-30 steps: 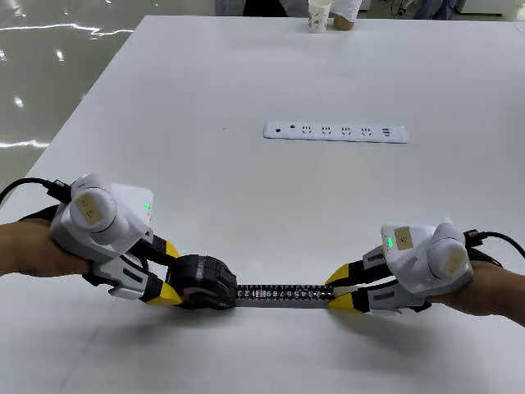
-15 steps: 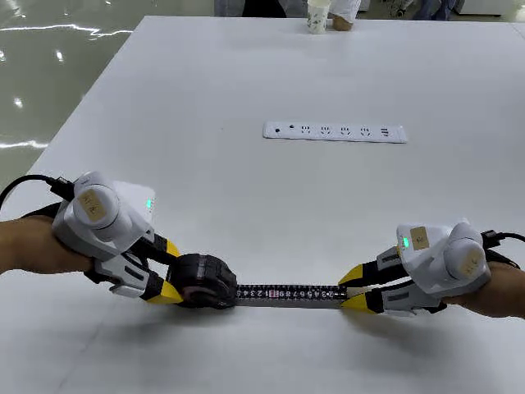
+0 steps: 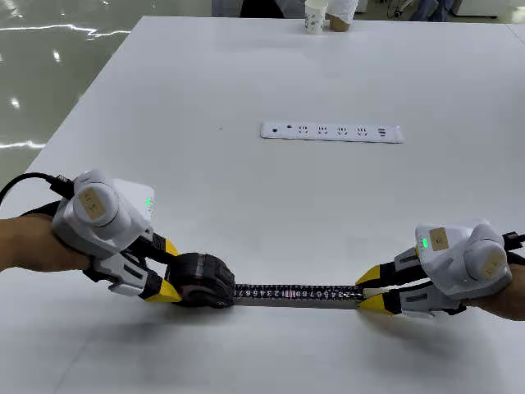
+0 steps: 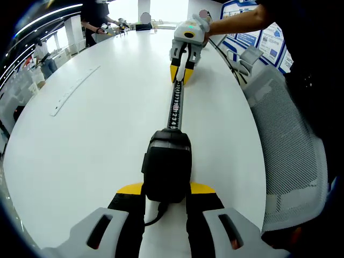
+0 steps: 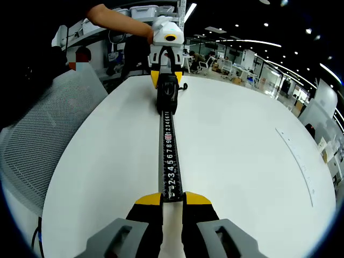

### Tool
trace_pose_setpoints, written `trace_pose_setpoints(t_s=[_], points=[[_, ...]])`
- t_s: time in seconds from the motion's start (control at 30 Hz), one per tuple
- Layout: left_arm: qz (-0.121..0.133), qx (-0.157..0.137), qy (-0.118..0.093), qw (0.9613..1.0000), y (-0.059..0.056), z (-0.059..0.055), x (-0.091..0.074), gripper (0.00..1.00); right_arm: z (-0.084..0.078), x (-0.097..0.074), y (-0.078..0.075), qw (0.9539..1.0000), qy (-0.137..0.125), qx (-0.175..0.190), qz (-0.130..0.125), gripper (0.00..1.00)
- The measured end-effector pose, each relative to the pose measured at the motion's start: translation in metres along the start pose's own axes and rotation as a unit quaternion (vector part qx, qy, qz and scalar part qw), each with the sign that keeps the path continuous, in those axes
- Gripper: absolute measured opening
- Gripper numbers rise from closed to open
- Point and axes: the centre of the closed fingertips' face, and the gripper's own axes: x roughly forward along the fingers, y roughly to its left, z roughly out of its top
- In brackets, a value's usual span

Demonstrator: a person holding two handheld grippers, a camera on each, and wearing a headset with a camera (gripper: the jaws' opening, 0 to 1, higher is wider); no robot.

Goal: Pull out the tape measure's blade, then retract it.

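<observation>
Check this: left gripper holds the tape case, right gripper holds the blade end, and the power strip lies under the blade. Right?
No: the head view shows the power strip farther up the table, apart from the blade. The left gripper does hold the case, the right gripper the blade end.

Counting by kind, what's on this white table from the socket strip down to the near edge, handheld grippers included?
Grippers: 2 (left gripper clamped on the case, right gripper clamped on the blade's end)
Tape measure: 1
Power strip: 1
Total: 4
</observation>
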Motion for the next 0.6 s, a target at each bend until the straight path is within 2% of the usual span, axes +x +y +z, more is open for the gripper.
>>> trace_pose_setpoints(t_s=[0.43,0.6], points=[[-0.002,0.004,0.008,1.0000,-0.001,0.000,0.000,0.23,-0.012,-0.015,0.003,0.9993,0.037,-0.001,0.005,0.08],[-0.003,0.004,0.010,0.9999,-0.001,0.000,0.000,0.23,-0.023,-0.022,0.004,0.9986,0.052,0.000,0.006,0.08]])
